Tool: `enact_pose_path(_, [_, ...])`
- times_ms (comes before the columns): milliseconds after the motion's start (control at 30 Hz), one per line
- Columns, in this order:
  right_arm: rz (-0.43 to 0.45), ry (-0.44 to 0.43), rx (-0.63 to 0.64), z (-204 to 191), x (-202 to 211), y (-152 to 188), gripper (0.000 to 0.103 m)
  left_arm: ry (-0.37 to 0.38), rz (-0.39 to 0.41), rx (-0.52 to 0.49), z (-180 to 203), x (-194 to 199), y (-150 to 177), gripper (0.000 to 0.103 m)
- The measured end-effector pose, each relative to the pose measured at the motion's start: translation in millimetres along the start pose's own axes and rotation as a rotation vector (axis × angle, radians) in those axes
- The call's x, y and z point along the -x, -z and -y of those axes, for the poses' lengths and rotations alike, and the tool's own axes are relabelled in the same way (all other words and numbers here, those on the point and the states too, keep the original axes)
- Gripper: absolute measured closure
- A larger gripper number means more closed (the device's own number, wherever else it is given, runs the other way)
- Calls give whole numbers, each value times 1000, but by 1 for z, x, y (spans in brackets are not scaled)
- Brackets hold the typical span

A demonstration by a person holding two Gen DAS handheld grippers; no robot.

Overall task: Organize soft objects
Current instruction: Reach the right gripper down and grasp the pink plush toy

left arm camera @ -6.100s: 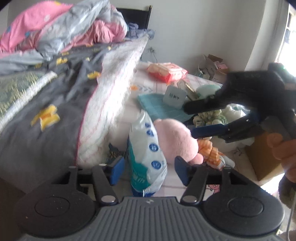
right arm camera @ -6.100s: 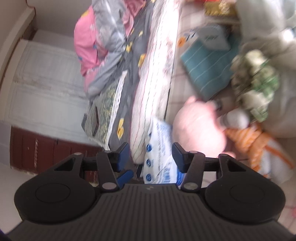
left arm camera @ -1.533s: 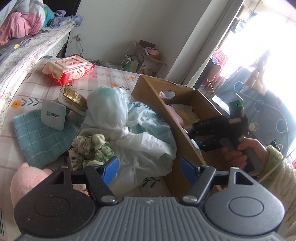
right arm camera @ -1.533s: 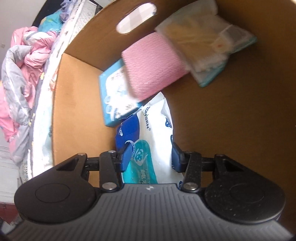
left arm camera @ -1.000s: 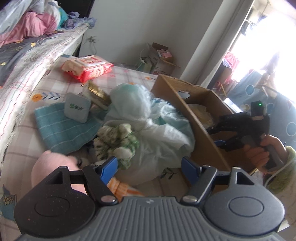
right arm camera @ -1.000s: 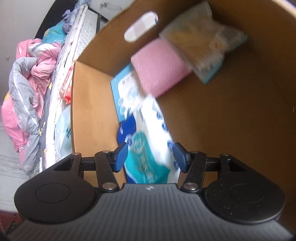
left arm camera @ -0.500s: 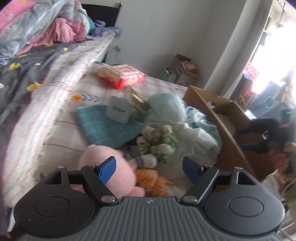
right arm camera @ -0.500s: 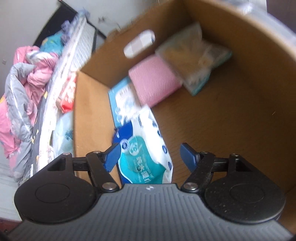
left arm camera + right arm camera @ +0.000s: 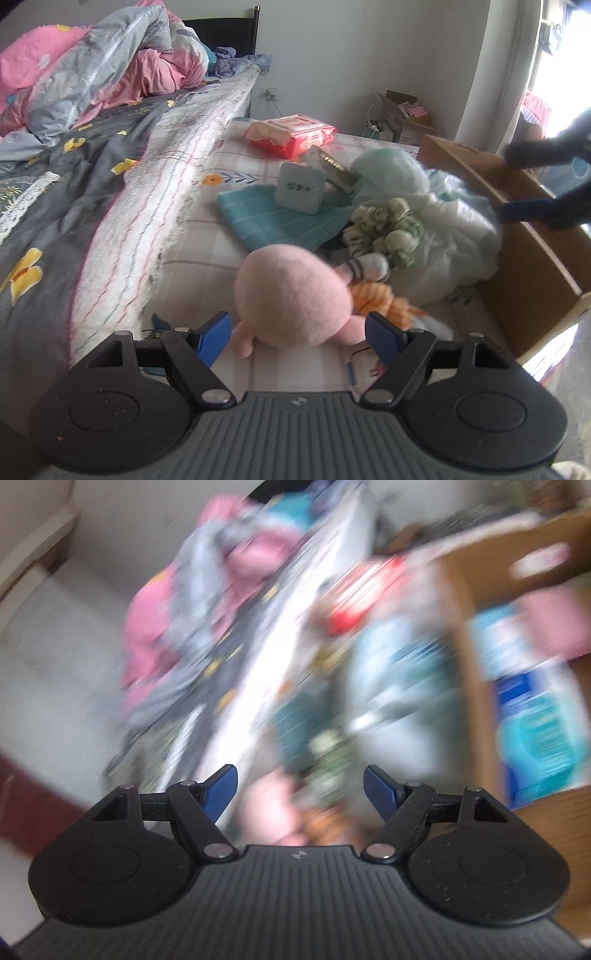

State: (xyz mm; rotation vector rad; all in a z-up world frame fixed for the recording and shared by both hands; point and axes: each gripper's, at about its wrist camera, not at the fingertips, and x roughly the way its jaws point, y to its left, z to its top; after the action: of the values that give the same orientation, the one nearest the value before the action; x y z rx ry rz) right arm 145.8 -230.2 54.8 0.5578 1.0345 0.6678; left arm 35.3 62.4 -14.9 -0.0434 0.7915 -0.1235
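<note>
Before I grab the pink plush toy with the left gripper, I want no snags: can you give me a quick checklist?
1. Left gripper open: ok.
2. Pink plush toy lined up between its fingers: ok.
3. Toy free of the orange striped cloth: not ok, they touch.
4. Right gripper empty, its jaws have just been opening: ok.
5. Cardboard box has room: cannot tell.

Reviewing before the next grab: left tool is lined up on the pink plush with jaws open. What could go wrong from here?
1. The pink plush looks wider than the gap of the left tool; the pads may pinch only its edge and slip.
2. The orange striped toy touches the plush and could get dragged along.
3. The right tool, jaws just opened and empty, hangs over the cardboard box; its view is motion-blurred, so the two tools might collide near the box.
</note>
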Motion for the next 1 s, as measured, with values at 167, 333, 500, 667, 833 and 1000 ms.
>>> enact_pose_path(167, [-174, -73, -78, -15, -67, 23, 31, -77, -10, -65, -10, -15, 12, 32])
enact_pose_path(333, [-214, -12, -82, -21, -104, 39, 38, -67, -81, -103, -23, -41, 17, 46])
enact_pose_path(500, [-213, 30, -61, -27, -125, 46, 38, -60, -97, -159, -23, -59, 16, 49])
enact_pose_path(667, [-212, 62, -47, -30, -140, 44, 37, -39, -105, -123, -29, -67, 11, 75])
enact_pose_path(833, [-201, 43, -61, -29, -142, 39, 36, 0, -105, -56, -40, -62, 7, 94])
enact_pose_path(1000, [-165, 2, -113, -23, -130, 35, 35, 56, -58, 1, -44, -37, -1, 95])
